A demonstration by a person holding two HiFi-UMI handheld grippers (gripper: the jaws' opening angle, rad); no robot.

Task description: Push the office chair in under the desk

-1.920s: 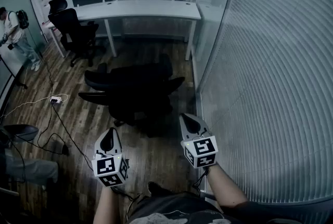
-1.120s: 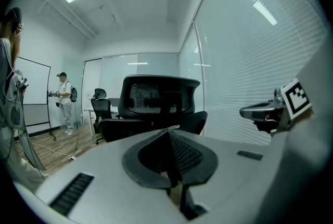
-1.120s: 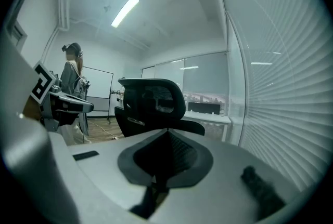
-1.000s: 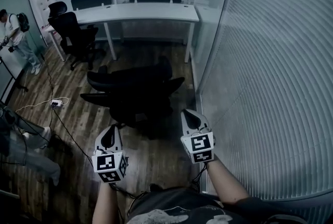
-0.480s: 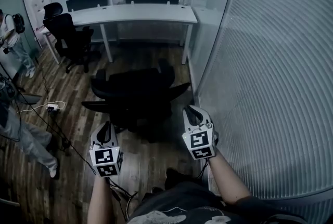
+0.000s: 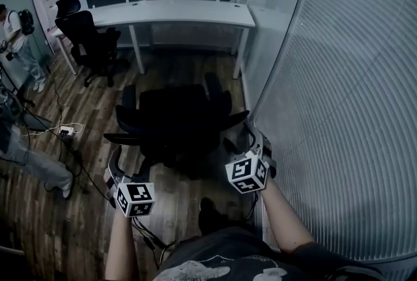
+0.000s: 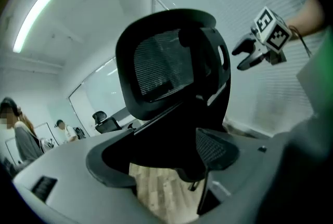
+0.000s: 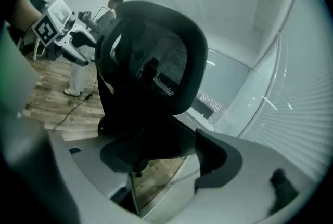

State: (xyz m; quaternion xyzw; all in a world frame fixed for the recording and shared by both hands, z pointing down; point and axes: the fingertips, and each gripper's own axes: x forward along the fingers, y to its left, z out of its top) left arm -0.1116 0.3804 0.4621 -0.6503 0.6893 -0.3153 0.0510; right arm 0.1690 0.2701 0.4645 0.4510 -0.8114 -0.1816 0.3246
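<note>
A black office chair (image 6: 176, 118) stands on the wood floor, its back towards me, a step short of the white desk (image 6: 172, 12). My left gripper (image 6: 129, 163) is behind the chair's left side. My right gripper (image 6: 240, 141) is behind its right side, near the armrest. Both pairs of jaws are opening and stand wide apart with nothing pressed between them. The left gripper view looks up at the mesh backrest (image 7: 166, 69) past its own jaws (image 7: 166, 171), with the right gripper (image 7: 251, 54) beyond. The right gripper view shows the backrest (image 8: 151, 69) and the left gripper (image 8: 73, 43).
A glass wall with blinds (image 6: 339, 110) runs close along the right. A second black chair (image 6: 91, 35) sits at the desk's left end. One person (image 6: 16, 35) stands at far left and another's legs (image 6: 36, 165) are nearer. Cables (image 6: 65, 130) lie on the floor.
Both grippers' jaws have gone from shut to wide apart. The grippers have come closer to the chair's back. The person at the lower left has walked on.
</note>
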